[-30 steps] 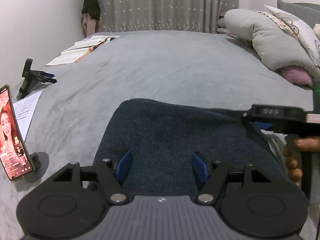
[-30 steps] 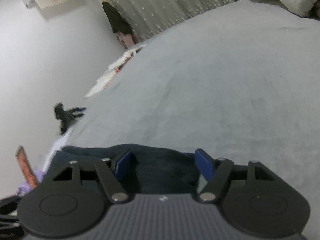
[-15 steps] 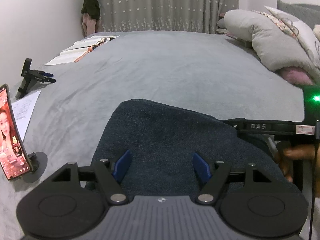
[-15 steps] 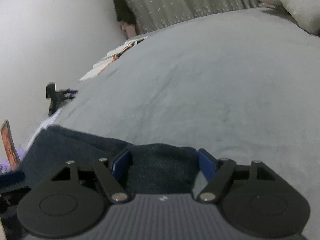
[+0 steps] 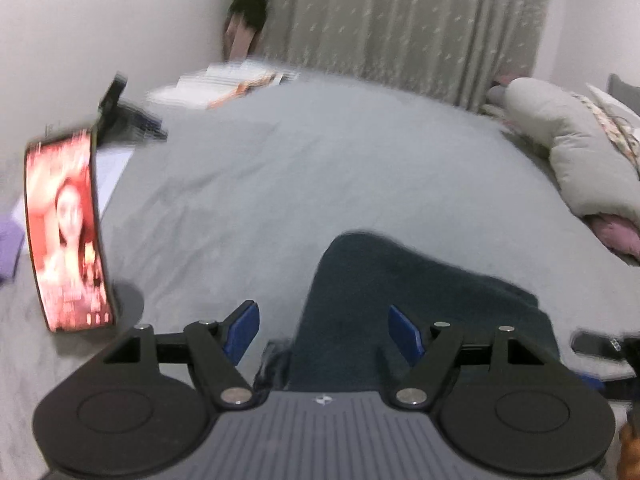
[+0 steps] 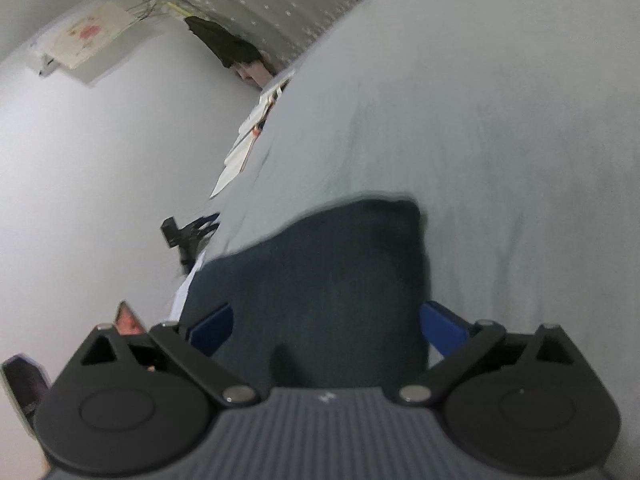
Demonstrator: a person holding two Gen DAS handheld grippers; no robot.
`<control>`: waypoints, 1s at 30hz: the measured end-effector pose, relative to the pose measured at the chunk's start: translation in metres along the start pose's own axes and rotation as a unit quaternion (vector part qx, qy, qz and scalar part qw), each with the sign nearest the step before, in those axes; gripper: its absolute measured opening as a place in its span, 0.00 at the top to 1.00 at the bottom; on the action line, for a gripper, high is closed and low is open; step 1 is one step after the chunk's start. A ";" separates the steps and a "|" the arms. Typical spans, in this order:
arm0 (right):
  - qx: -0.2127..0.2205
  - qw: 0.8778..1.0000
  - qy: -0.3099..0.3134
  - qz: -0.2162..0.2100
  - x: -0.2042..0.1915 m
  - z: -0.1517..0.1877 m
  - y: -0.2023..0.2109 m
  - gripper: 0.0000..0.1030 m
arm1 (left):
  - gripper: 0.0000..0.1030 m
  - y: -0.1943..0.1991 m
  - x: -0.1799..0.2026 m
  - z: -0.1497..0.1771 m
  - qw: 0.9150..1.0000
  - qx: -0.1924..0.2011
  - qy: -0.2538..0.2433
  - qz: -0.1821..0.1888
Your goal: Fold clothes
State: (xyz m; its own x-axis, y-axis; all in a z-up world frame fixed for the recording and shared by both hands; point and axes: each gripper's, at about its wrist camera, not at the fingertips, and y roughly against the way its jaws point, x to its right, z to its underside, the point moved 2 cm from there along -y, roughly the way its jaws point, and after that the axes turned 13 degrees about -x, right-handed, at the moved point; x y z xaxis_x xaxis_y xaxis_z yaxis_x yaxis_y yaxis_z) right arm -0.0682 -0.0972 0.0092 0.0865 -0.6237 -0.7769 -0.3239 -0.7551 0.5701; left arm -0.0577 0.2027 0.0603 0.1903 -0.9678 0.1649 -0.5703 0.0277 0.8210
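Garment (image 5: 420, 300), dark, lies bunched on the bed (image 5: 320, 168). Both grippers, left (image 5: 322, 330) and right (image 6: 326, 326), hover jaws open, gripping nothing; closing on one layer could undo folds.

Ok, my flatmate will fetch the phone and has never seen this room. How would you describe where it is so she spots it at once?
Start at the big grey bed. Near its left edge, left of the dark blue folded garment, the phone stands upright on a round base. Its glowing red screen sets it apart from the white papers and the black clamp behind it.
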 end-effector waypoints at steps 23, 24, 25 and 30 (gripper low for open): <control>0.000 0.997 0.078 -0.011 -0.008 0.028 -0.022 0.00 | 0.08 -0.044 -0.020 0.008 0.984 -0.089 0.076 0.138; -0.001 0.996 0.084 -0.005 -0.009 0.029 -0.022 0.00 | 0.07 -0.046 -0.022 0.008 0.982 -0.092 0.083 0.142; 0.000 0.996 0.087 0.001 -0.009 0.031 -0.022 0.01 | 0.07 -0.046 -0.022 0.008 0.982 -0.093 0.082 0.143; 0.004 0.994 0.096 0.050 -0.018 0.034 -0.024 0.32 | 0.23 -0.048 -0.017 0.009 0.986 -0.080 0.064 0.133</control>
State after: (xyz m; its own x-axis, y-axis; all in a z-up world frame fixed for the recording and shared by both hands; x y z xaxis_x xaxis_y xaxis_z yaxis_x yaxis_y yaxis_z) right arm -0.0941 -0.0609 -0.0002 0.2311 -0.7238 -0.6502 -0.3468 -0.6857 0.6400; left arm -0.0408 0.2157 0.0136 0.1557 -0.8822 0.4443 -0.4822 0.3247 0.8137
